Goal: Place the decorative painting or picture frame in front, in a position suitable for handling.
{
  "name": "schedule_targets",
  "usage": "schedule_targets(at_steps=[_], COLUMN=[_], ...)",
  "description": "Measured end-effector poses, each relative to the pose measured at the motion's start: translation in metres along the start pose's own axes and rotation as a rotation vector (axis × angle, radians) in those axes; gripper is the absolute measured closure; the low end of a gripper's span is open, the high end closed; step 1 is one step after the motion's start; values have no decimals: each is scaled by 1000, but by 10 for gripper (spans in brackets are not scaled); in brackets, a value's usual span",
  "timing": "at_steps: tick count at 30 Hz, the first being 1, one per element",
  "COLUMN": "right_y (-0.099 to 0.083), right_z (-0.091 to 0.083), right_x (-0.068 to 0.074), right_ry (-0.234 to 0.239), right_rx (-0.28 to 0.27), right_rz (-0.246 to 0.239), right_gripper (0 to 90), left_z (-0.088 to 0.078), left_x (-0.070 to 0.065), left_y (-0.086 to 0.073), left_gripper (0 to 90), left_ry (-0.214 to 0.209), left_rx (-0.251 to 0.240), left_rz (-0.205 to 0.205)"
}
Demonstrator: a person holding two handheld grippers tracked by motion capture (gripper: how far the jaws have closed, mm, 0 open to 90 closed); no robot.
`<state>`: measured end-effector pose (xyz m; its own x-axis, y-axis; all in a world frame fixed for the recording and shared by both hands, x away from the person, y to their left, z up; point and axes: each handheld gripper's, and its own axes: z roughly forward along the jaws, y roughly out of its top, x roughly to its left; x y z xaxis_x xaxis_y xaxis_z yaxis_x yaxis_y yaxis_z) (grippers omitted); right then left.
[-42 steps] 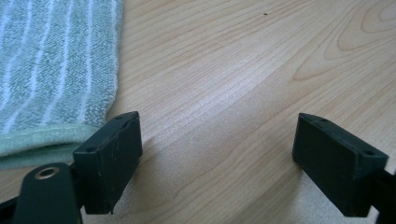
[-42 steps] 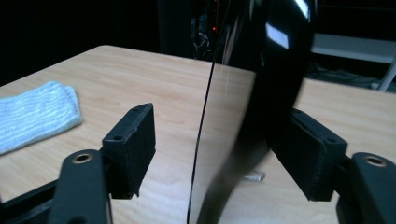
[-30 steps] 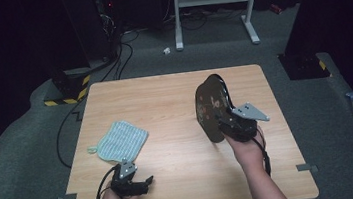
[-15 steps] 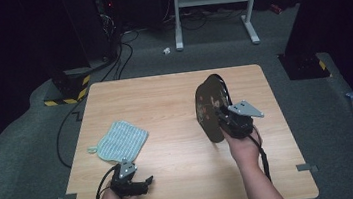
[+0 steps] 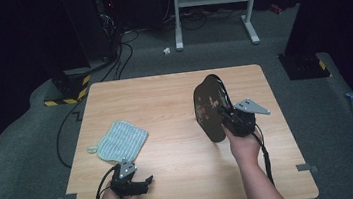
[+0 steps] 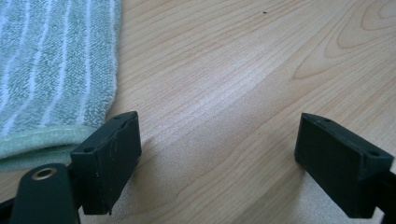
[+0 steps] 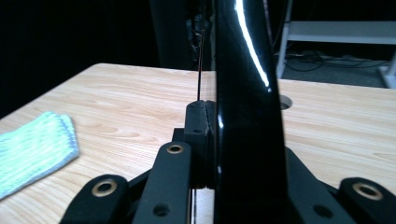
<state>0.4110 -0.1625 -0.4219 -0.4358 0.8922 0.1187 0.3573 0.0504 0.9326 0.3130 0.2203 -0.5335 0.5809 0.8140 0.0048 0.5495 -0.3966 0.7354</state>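
Upright, the dark glossy plate point(image 5: 209, 107) bears pale speckles

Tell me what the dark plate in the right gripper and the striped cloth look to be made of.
Dark plate: glossy black with faint gold markings, sharp highlights along its edge; lacquer or glazed ceramic, hard to say which. Striped cloth: looped terry weave, pale green with white stripes, matte; likely cotton towelling.

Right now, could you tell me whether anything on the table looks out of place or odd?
The dark plate stands on edge, clamped at its rim in the right gripper, not lying flat. The striped cloth lies slightly rumpled beside the open left gripper.
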Motion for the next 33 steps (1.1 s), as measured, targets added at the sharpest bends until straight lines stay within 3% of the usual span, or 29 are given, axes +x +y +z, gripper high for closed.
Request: schedule_targets(at_steps=[7,13,23,33], right_y=[2,6,7,-16], right_z=[2,-3,-44,-79], right_x=[-2,0,9,0], right_ry=[6,9,54,76], right_rx=[-6,-12,-63,-118], right_rz=[18,4,-37,-25], right_gripper=[802,803,803,804], left_z=[0,0,0,0], left_x=[0,0,0,0], left_y=[0,0,0,0], left_gripper=[150,151,151,148], left_ry=[2,1,0,6], left_rx=[-1,-1,1,4], left_rz=[-7,-9,-12,-9])
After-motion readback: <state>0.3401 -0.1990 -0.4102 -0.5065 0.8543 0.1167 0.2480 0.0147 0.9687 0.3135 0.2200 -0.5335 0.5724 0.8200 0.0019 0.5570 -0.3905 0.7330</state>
